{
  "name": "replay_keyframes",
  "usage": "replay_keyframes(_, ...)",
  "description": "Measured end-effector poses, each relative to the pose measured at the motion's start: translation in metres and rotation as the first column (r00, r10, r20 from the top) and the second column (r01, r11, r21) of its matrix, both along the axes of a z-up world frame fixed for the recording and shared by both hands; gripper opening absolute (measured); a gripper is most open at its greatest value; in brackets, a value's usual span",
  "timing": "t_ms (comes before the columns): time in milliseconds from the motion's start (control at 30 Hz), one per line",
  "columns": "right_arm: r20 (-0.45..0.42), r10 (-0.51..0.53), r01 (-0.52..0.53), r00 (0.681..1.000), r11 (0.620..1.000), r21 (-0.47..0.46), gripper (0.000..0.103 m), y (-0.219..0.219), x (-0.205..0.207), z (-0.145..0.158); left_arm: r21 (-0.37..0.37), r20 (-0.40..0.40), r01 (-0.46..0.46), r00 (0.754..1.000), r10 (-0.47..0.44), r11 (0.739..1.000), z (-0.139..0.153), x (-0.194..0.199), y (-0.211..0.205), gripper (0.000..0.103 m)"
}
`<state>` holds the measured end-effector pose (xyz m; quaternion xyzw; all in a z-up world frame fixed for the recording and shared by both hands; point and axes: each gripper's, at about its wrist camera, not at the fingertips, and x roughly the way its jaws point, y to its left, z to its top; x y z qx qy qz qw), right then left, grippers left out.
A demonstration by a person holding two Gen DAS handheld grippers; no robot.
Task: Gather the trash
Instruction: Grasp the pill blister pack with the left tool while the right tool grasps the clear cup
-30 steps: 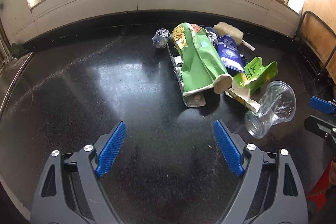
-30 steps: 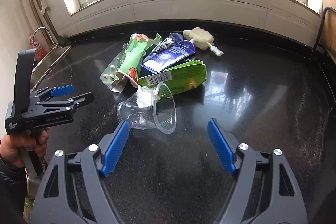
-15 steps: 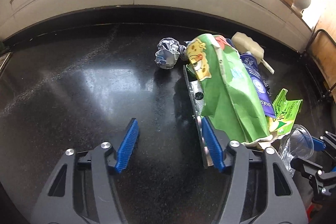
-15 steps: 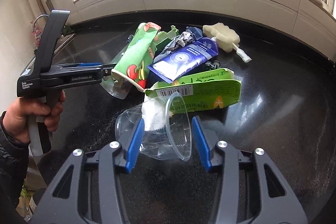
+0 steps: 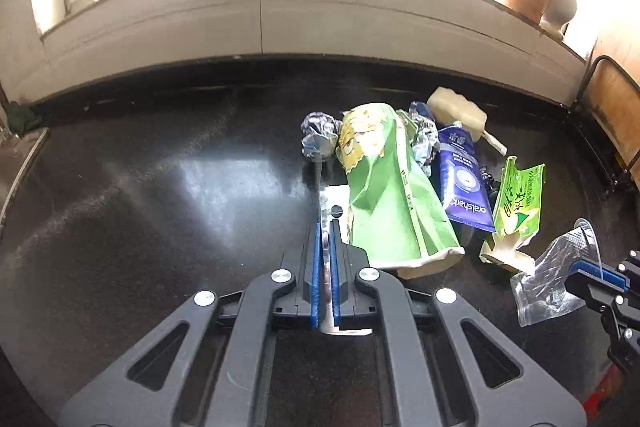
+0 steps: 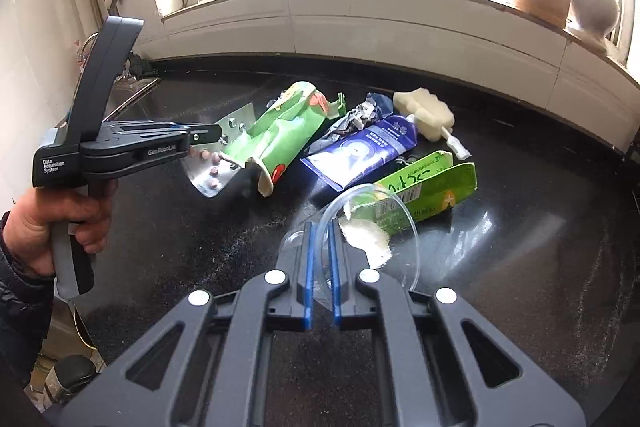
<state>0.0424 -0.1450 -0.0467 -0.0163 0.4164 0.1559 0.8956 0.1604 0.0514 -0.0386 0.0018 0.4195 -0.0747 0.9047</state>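
The left gripper (image 5: 325, 247) has its 2 blue fingers (image 5: 316, 267) pressed tight on the edge of a silver pill sheet (image 6: 218, 163). In the right wrist view the sheet hangs from the tip, with its far end tucked beside the green snack bag (image 5: 388, 195).

The right gripper (image 6: 320, 251) pinches the wall of a clear plastic cup (image 6: 360, 223), squashed flat between its fingers. The cup's wide mouth leans on the green carton (image 6: 432, 187).

The rest of the trash sits in 1 pile on the black counter (image 5: 160, 195): a blue tube (image 5: 462, 183), a foil ball (image 5: 318, 139) and a pale sponge brush (image 5: 460, 111).

What could go wrong? The pill sheet is thin and slick, so it may slip out if the hand jerks. If it is caught under the snack bag, lifting may drag the bag along and spread the pile. The cup is soft, so a hard squeeze may crack it, or it may pop loose. Its rim may also catch the carton and tug it.
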Motion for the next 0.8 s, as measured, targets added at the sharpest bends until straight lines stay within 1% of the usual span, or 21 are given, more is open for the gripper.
replay_keyframes(33,0.007,-0.003,0.003,1.0,1.0,0.0,0.008,-0.001,-0.002,0.003,0.017,0.021,0.002,1.0,-0.002,1.0,0.008,-0.006,-0.001,0.003)
replay_keyframes(133,0.032,-0.016,0.015,0.999,1.0,0.008,0.008,-0.005,-0.01,0.013,0.039,0.046,0.002,0.999,-0.004,0.999,0.022,-0.017,-0.001,0.003)
replay_keyframes(267,0.058,-0.028,0.027,0.998,0.999,0.027,0.008,-0.008,-0.024,0.026,0.067,0.074,-0.012,0.997,0.007,0.998,0.033,-0.036,0.001,0.003)
replay_keyframes(467,0.071,-0.021,0.02,0.997,1.0,0.009,0.008,-0.006,-0.038,0.034,0.062,0.058,-0.042,0.998,0.039,0.997,0.032,-0.066,0.014,0.003)
replay_keyframes(633,0.069,-0.018,0.019,0.997,1.0,-0.01,0.008,-0.001,-0.041,0.035,0.049,0.036,-0.044,0.998,0.043,0.998,0.024,-0.089,0.016,0.003)
replay_keyframes(800,0.072,-0.009,0.01,0.997,1.0,-0.017,0.008,0.007,-0.042,0.036,0.051,0.025,-0.04,0.999,0.039,0.998,0.018,-0.105,0.018,0.003)
